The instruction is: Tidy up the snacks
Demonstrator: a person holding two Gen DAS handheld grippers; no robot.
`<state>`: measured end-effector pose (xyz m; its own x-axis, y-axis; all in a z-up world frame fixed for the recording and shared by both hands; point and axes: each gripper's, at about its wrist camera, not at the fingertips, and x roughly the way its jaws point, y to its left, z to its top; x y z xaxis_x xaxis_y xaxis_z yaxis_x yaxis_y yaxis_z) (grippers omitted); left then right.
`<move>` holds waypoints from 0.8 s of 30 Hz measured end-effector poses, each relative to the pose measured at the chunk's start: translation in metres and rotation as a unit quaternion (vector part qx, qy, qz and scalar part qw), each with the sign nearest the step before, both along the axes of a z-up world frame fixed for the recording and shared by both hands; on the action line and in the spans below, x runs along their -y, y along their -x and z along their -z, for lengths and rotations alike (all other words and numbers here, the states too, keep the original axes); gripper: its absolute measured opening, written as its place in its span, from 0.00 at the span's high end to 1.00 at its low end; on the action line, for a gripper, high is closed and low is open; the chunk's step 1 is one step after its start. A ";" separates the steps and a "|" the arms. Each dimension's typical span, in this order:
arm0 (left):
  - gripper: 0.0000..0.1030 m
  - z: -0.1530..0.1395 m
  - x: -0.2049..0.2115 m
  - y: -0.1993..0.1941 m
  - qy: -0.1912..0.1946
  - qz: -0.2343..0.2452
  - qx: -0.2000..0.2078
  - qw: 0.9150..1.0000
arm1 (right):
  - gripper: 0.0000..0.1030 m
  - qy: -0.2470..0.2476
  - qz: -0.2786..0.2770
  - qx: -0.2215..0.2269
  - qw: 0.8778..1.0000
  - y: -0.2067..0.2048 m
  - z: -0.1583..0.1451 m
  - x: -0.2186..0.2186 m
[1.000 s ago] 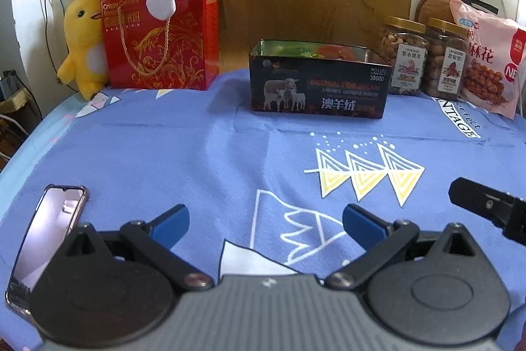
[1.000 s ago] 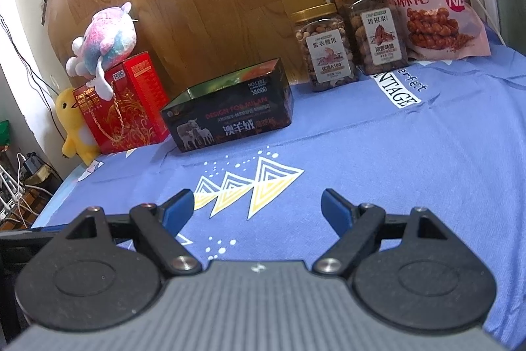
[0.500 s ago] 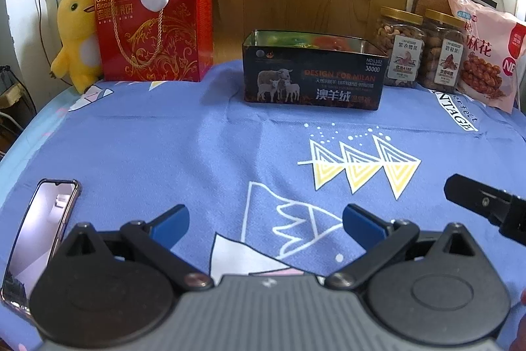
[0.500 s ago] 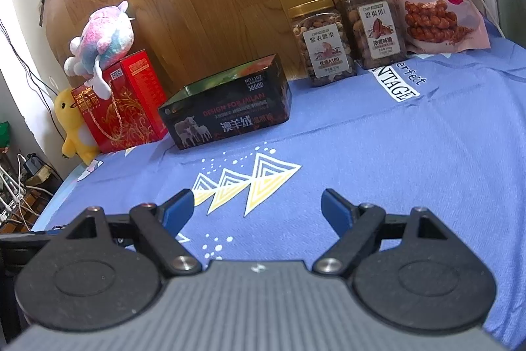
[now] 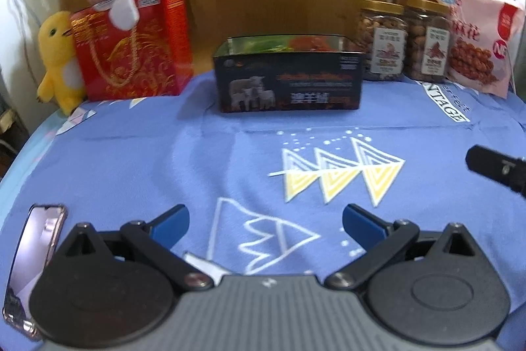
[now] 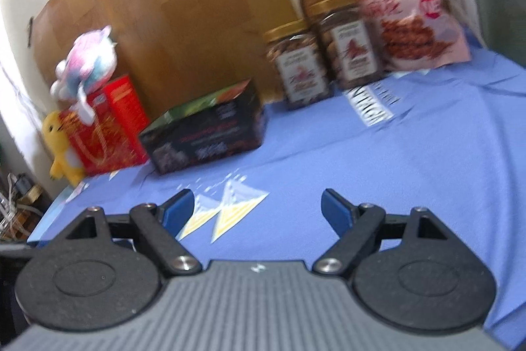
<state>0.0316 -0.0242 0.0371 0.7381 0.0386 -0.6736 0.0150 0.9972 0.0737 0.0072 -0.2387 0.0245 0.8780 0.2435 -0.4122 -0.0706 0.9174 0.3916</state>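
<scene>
Nearest the cameras, the left gripper [image 5: 264,219] and the right gripper [image 6: 258,208] are both seen spread wide with nothing between the blue pads; each is held low over the blue cloth [image 5: 203,160]. A phone [image 5: 31,265] is noted lying flat just beside the left gripper's outer side. Further back, at the middle of the cloth's far edge, an open black tin [image 5: 289,84] is found with coloured packets inside. To its right two nut jars [image 6: 323,55] are stood side by side and touching, with a pink snack bag [image 6: 407,9] leaned behind them. At far left a red gift bag [image 5: 131,41] is placed, flanked by plush toys. Risk is judged as follows: the jars are crowded, so one could be toppled by a wide approach; the phone could be swept off by a careless left swing.
</scene>
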 end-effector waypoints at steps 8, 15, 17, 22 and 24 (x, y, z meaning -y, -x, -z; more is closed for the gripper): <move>0.00 -0.003 0.043 -0.019 -0.054 0.001 -0.010 0.999 | 0.16 0.005 -0.038 -0.014 0.999 -0.016 -0.003 0.029; 0.00 -0.011 0.062 -0.032 -0.082 -0.004 -0.012 0.997 | 0.16 -0.015 -0.075 -0.015 0.997 -0.031 -0.008 0.042; 0.00 -0.013 0.065 -0.037 -0.089 -0.009 -0.015 0.996 | 0.16 -0.018 -0.080 -0.013 0.997 -0.033 -0.010 0.044; 0.00 -0.016 0.072 -0.043 -0.097 -0.015 -0.015 0.995 | 0.16 -0.030 -0.089 -0.018 0.995 -0.040 -0.009 0.047; 0.00 -0.017 0.072 -0.044 -0.097 -0.019 -0.014 0.995 | 0.16 -0.044 -0.090 -0.021 0.995 -0.041 -0.008 0.050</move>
<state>0.0759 -0.0964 0.0542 0.7142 0.1977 -0.6714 -0.0172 0.9639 0.2656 0.0479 -0.2883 0.0323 0.7989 0.4324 -0.4181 -0.2123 0.8531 0.4767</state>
